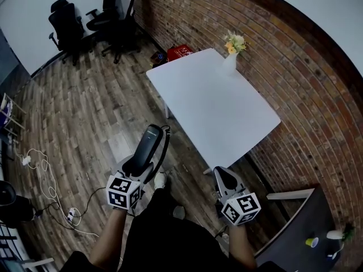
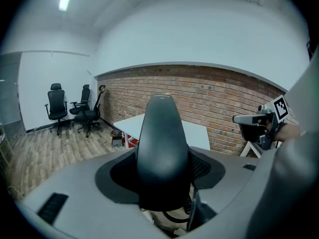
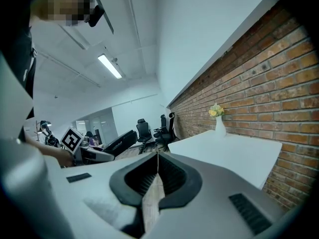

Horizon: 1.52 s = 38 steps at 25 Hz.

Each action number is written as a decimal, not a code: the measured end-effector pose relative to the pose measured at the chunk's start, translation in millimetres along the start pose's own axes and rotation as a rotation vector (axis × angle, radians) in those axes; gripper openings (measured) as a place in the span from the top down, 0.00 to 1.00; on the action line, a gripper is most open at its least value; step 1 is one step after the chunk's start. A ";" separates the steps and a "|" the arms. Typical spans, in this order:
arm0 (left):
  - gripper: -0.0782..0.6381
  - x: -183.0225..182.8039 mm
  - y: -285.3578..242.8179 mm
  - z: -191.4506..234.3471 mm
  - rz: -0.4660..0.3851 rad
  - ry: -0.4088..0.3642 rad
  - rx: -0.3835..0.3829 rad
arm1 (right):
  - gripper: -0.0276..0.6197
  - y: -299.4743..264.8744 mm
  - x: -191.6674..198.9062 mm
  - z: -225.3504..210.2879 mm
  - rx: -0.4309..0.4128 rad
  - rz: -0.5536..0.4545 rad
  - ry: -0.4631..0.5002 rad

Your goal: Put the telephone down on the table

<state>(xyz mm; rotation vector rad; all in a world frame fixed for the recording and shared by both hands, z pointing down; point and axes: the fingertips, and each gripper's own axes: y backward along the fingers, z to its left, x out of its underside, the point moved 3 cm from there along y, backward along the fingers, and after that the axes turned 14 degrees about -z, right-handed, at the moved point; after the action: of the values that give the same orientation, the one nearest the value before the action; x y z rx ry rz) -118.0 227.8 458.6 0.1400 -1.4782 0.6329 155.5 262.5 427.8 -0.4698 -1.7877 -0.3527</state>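
Note:
A black telephone handset (image 1: 148, 146) juts forward from my left gripper (image 1: 140, 166), which is shut on its lower end. In the left gripper view the handset (image 2: 162, 143) stands upright between the jaws and hides much of what lies beyond. My right gripper (image 1: 222, 178) is shut with nothing in it; its tips meet in the right gripper view (image 3: 158, 157). Both grippers hang over the wood floor, short of the near edge of the white table (image 1: 215, 103). The table top (image 3: 224, 146) is bare apart from a white vase of flowers (image 1: 231, 58) at its far side.
A brick wall (image 1: 295, 67) runs along the table's right side. A red box (image 1: 178, 52) sits on the floor by the far end. Black office chairs (image 1: 85, 18) stand at the back. Cables and a power strip (image 1: 68, 213) lie at the left. A dark table (image 1: 300, 231) is at the lower right.

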 end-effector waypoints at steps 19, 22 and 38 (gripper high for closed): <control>0.51 -39.5 -115.1 113.0 0.008 0.028 0.066 | 0.92 -151.9 -12.1 -24.2 0.033 0.021 0.035; 0.51 -45.6 -130.5 130.8 0.013 0.030 0.083 | 0.92 -174.0 -15.4 -25.8 0.047 0.019 0.037; 0.51 -66.5 -185.5 210.2 0.003 0.034 0.125 | 0.92 -260.3 -18.2 -25.5 0.097 0.016 0.055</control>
<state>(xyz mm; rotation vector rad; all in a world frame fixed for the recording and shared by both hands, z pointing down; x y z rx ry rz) -212.4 -44.0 473.4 0.2229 -1.4062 0.7273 54.1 21.0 418.2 -0.4020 -1.7382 -0.2634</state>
